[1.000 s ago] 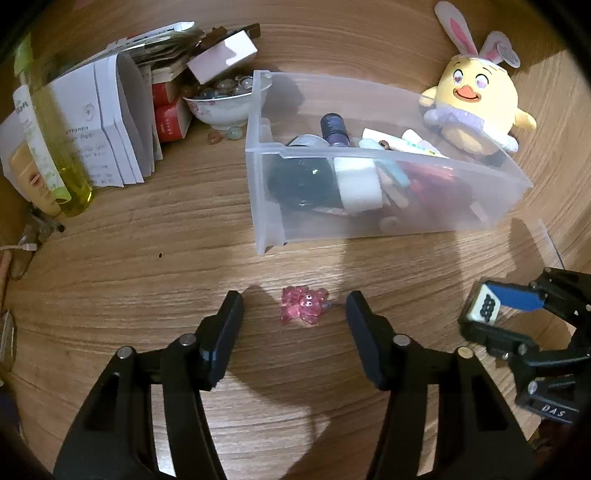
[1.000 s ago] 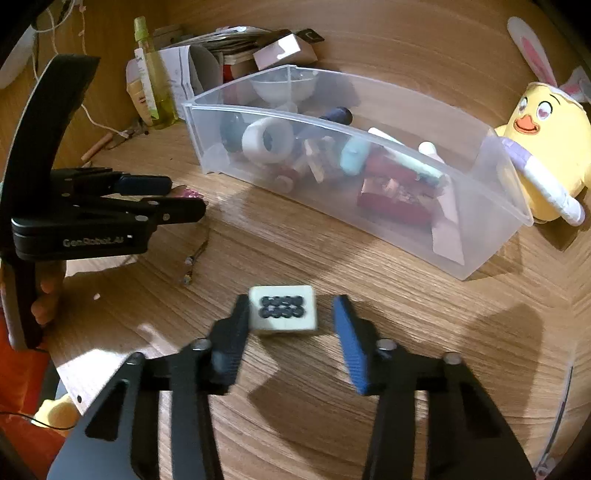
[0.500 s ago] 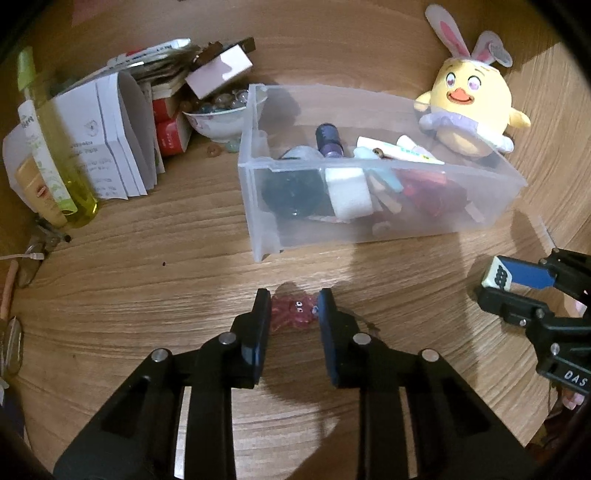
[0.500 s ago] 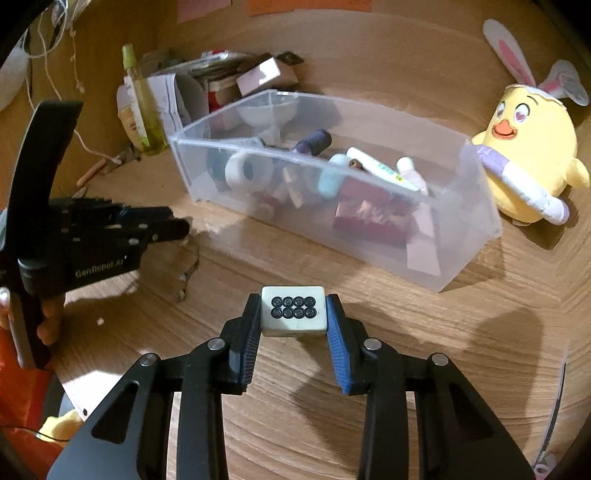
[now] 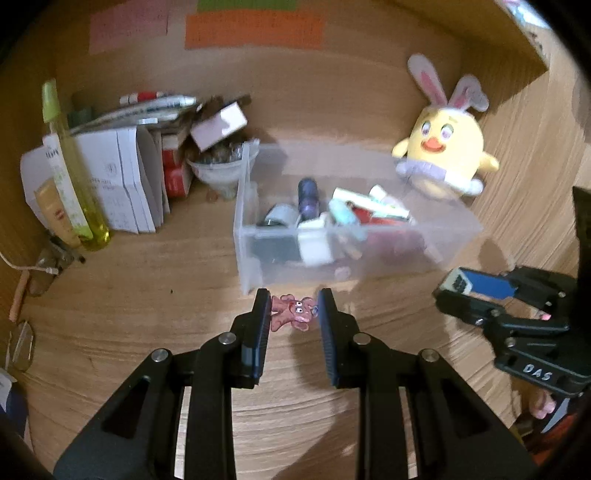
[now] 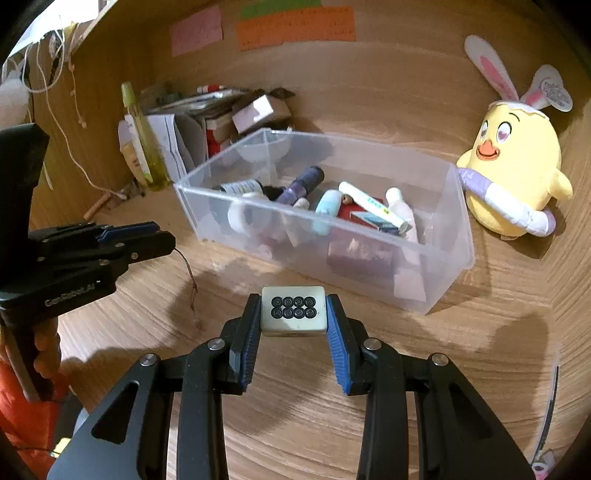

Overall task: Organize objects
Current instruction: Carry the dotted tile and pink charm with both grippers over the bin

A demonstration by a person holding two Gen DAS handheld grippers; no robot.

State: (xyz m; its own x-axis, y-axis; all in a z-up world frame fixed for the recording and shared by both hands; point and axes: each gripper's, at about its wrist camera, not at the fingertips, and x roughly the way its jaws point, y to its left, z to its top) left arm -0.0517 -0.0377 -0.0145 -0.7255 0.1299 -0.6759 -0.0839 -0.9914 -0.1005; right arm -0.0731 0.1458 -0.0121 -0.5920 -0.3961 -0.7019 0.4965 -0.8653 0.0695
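Pink plastic, moulded as a small translucent bear-like figure [image 5: 293, 312], is pinched between the two black pads of the left gripper [image 5: 291, 314], whose jaws were closing within the last second and now stand narrow on it, clear of the desk. One cream mahjong tile [image 6: 294, 312], rounded at the edges and printed with eight dark circles, is clamped between the ribbed blue pads of the right gripper [image 6: 293, 317], also narrow. In the left wrist view the right gripper is seen at 3 o'clock of the figure, tile end showing.

One clear plastic bin [image 6: 436, 291], rectangular and thin-walled, is set on the desk [image 6: 295, 424] just beyond both grippers at 12 o'clock; it is filled with a loose jumble of small tubes, a dark bottle and a white roll, not countable. One yellow plush chick [image 6: 513, 177] with two rabbit ears is propped beside the bin at 2 o'clock. One tall yellow bottle [image 5: 74, 192], one white bowl [image 5: 221, 170] and a heap of folded papers and boxes [image 5: 122, 177] are crowded at 10 o'clock. The desk is of pale wood-grain laminate, closed by a back panel of the same wood, on which three paper notes [image 6: 295, 26] are stuck: pink, green and orange.
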